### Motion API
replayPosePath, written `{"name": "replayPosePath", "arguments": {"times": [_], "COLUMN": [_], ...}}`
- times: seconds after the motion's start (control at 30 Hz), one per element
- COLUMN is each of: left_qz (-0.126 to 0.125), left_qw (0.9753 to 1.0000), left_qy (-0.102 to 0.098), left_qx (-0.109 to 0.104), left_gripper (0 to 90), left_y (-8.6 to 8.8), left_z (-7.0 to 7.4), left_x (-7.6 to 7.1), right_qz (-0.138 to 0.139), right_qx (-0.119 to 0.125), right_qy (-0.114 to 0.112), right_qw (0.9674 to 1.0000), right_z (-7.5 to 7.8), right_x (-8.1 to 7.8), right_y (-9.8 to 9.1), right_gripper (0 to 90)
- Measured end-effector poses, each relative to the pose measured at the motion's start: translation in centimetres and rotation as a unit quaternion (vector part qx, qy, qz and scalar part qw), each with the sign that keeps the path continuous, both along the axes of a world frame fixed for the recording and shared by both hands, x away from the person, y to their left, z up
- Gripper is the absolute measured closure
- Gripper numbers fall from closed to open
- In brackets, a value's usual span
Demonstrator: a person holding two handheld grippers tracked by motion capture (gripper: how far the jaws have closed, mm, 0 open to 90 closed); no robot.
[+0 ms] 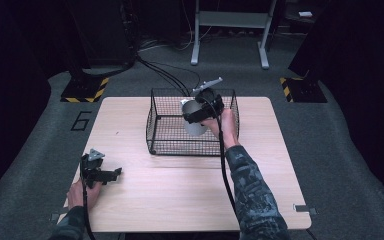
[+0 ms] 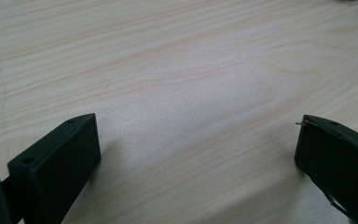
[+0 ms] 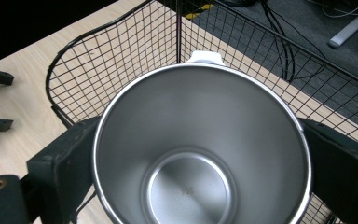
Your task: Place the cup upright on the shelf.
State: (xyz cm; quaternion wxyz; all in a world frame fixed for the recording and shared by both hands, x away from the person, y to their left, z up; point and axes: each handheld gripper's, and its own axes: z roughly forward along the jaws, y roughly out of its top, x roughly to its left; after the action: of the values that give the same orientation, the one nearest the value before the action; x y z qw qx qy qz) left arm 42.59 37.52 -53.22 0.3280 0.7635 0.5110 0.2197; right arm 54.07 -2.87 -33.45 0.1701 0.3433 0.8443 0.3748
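A steel cup (image 1: 194, 120) hangs over the black wire basket (image 1: 162, 142), gripped by my right gripper (image 1: 200, 112). In the right gripper view the cup (image 3: 200, 154) is open toward the camera, its shiny inside empty, with a black jaw pressed on each side of its wall. A white tab (image 3: 205, 57) shows at its far rim. My left gripper (image 1: 111, 175) rests low on the table at the front left, open. In the left gripper view its two fingers (image 2: 60, 158) stand wide apart over bare wood, with nothing between them.
The light wooden table (image 1: 190, 195) carries the basket at its middle back. Beyond it lie black cables (image 1: 165, 72) on grey carpet and a white table frame (image 1: 230, 30). Yellow-black striped bases (image 1: 85, 90) stand at the left and right rear.
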Motion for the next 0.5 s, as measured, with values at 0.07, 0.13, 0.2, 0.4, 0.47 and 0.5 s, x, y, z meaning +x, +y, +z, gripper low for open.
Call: {"name": "replayPosePath", "arguments": {"times": [0.07, 0.13, 0.2, 0.4, 0.47, 0.5], "left_qz": [0.000, 0.000, 0.000, 0.000, 0.000, 0.000], "left_qw": [1.0000, 1.0000, 1.0000, 1.0000, 1.0000, 1.0000], "left_qy": [0.000, 0.000, 0.000, 0.000, 0.000, 0.000], "left_qx": [0.000, 0.000, 0.000, 0.000, 0.000, 0.000], "left_gripper": [0.3, 0.3, 0.3, 0.3, 0.3, 0.3], "left_y": [0.0, 0.0, 0.0, 0.0, 0.0, 0.0], "left_z": [0.0, 0.0, 0.0, 0.0, 0.0, 0.0], "left_x": [0.0, 0.0, 0.0, 0.0, 0.0, 0.0], "right_qz": [-0.002, -0.003, -0.004, -0.017, -0.018, -0.024], "right_qx": [-0.001, -0.004, -0.006, -0.003, -0.004, -0.004], "right_qy": [0.001, 0.007, 0.009, 0.022, 0.021, 0.021], "right_qw": [1.0000, 1.0000, 0.9999, 0.9996, 0.9996, 0.9995], "right_z": [-0.2, -0.4, -0.5, -1.2, -1.2, -1.3], "right_x": [0.3, 0.5, 0.6, 1.8, 1.9, 2.1], "right_y": [0.1, 0.2, 0.2, 0.1, 0.0, -0.1], "right_gripper": [5.7, 5.7, 5.7, 5.7, 5.7, 5.7]}}
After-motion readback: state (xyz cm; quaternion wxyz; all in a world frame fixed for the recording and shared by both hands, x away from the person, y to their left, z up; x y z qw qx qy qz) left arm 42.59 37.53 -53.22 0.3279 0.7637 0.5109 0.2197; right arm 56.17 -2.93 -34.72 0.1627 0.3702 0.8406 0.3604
